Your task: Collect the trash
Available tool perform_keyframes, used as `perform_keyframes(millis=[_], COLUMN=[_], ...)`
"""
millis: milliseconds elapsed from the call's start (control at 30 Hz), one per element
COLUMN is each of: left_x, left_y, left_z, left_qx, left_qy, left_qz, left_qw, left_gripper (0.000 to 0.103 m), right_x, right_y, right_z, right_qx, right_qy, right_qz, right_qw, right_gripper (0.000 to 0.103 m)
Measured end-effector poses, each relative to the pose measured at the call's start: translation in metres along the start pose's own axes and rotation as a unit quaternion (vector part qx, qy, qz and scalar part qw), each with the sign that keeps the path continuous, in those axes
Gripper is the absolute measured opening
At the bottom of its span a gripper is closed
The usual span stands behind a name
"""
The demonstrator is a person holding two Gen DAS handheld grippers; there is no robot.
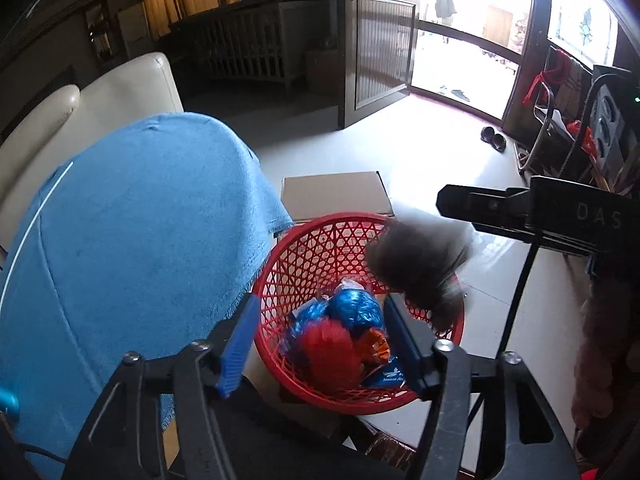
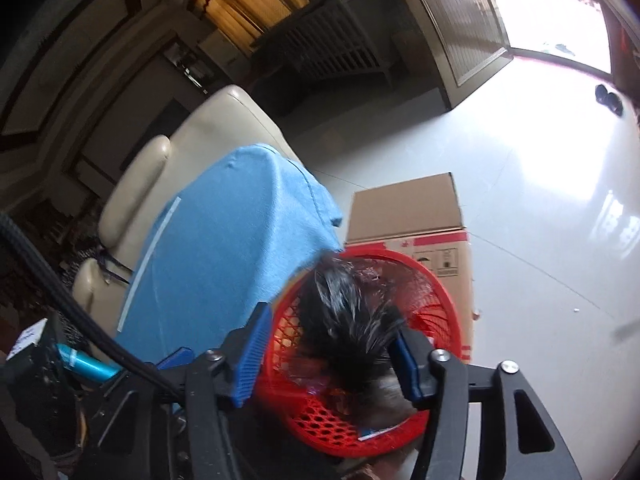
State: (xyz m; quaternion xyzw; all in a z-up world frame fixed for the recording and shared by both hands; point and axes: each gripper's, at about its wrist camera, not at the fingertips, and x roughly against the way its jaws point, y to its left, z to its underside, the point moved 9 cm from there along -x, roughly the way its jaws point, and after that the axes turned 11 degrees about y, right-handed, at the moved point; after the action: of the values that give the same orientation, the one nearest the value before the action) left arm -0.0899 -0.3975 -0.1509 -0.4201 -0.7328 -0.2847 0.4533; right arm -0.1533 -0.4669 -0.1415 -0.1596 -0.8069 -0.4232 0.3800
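Held left tongs (image 1: 320,308) partway open over a basket (image 1: 320,248), ribbed blue pads gripping nothing. Held right tongs (image 2: 332,320) likewise parted, with a black bag (image 2: 348,312), crinkled, glossy and blurred, loose between the pads at the basket's rim. Saw round red plastic lattice for the basket's wall. Found inside it crumpled blue foil wads (image 1: 354,308), a fuzzy red ball (image 1: 326,344) and an orange wrapper (image 1: 376,344). Noted a fluffy blue towel (image 1: 140,240) touching the rim, a flat-topped cardboard box (image 1: 336,194) just behind.
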Motion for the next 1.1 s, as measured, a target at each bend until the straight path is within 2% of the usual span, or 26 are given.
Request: perform_keyframes(millis=[133, 267, 367, 567, 600, 633, 667, 833, 933, 1100], left_x=[0.01, 0.035, 0.063, 0.119, 0.127, 0.135, 0.143, 0.172, 0.183, 0.2], left_y=[0.006, 0.033, 0.057, 0.109, 0.116, 0.124, 0.131, 0.156, 0.173, 0.207], left_z=[0.0, 0.003, 0.006, 0.014, 0.017, 0.021, 0.025, 0.045, 0.057, 0.078], left_qx=[-0.012, -0.007, 0.008, 0.054, 0.062, 0.071, 0.081, 0.111, 0.133, 0.179], left_qy=[-0.018, -0.044, -0.07, -0.107, -0.112, -0.117, -0.124, -0.143, -0.146, -0.153], left_qz=[-0.043, -0.108, -0.165, -0.233, -0.242, -0.248, -0.255, -0.278, -0.279, -0.289], left_qw=[0.9988, 0.9931, 0.9837, 0.965, 0.9619, 0.959, 0.9557, 0.9435, 0.9396, 0.928], left_gripper=[0.069, 0.07, 0.07, 0.072, 0.077, 0.088, 0.091, 0.092, 0.092, 0.092], right_x=[0.001, 0.011, 0.018, 0.025, 0.025, 0.026, 0.027, 0.028, 0.028, 0.018], right_y=[-0.001, 0.009, 0.025, 0.076, 0.085, 0.097, 0.106, 0.153, 0.179, 0.22], right_z=[0.0, -0.003, -0.002, 0.01, 0.013, 0.017, 0.021, 0.037, 0.042, 0.051], right_qx=[0.0, 0.017, 0.052, 0.128, 0.139, 0.155, 0.166, 0.216, 0.236, 0.266], right_qy=[-0.008, -0.024, -0.039, -0.051, -0.052, -0.053, -0.052, -0.048, -0.047, -0.039], right_qz=[0.002, 0.004, 0.02, 0.031, 0.03, 0.03, 0.029, 0.017, 0.012, 0.009], right_qw=[1.0, 1.0, 0.998, 0.99, 0.988, 0.986, 0.984, 0.975, 0.97, 0.963], right_gripper=[0.064, 0.064, 0.064, 0.064, 0.064, 0.064, 0.064, 0.064, 0.064, 0.064])
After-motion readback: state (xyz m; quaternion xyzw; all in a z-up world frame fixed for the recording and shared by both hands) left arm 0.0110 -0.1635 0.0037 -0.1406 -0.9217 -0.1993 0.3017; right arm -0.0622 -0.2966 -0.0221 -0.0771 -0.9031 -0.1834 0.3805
